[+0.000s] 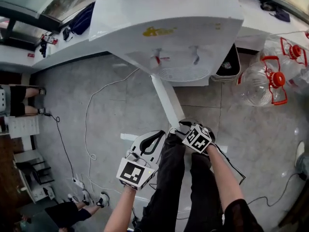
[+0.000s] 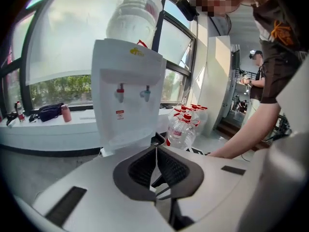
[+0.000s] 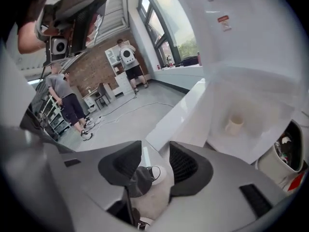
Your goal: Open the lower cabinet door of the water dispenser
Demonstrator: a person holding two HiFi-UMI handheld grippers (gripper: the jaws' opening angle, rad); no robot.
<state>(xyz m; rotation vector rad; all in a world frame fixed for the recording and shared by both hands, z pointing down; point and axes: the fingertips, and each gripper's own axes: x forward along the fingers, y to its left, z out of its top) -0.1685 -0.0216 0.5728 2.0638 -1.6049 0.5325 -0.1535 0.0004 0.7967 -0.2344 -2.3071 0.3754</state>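
The white water dispenser (image 1: 183, 37) stands against the window sill, a large bottle (image 2: 133, 13) on top. Its lower cabinet door (image 1: 166, 100) is swung wide open and sticks straight out toward me. My right gripper (image 1: 183, 125) is at the door's free end. In the right gripper view the door's edge (image 3: 145, 154) runs in between the jaws, and the right gripper (image 3: 154, 153) is shut on it. The open cabinet (image 3: 251, 115) shows a cup (image 3: 235, 124) inside. My left gripper (image 1: 157, 138) hangs left of the door, and in its own view the left gripper (image 2: 156, 161) is shut on nothing.
Empty water bottles (image 1: 263, 79) with red handles lie right of the dispenser, beside a black bin (image 1: 227, 64). A white cable (image 1: 89, 124) trails over the grey floor on the left. My own legs (image 1: 193, 187) are below the grippers. Other people stand around the room (image 3: 67, 100).
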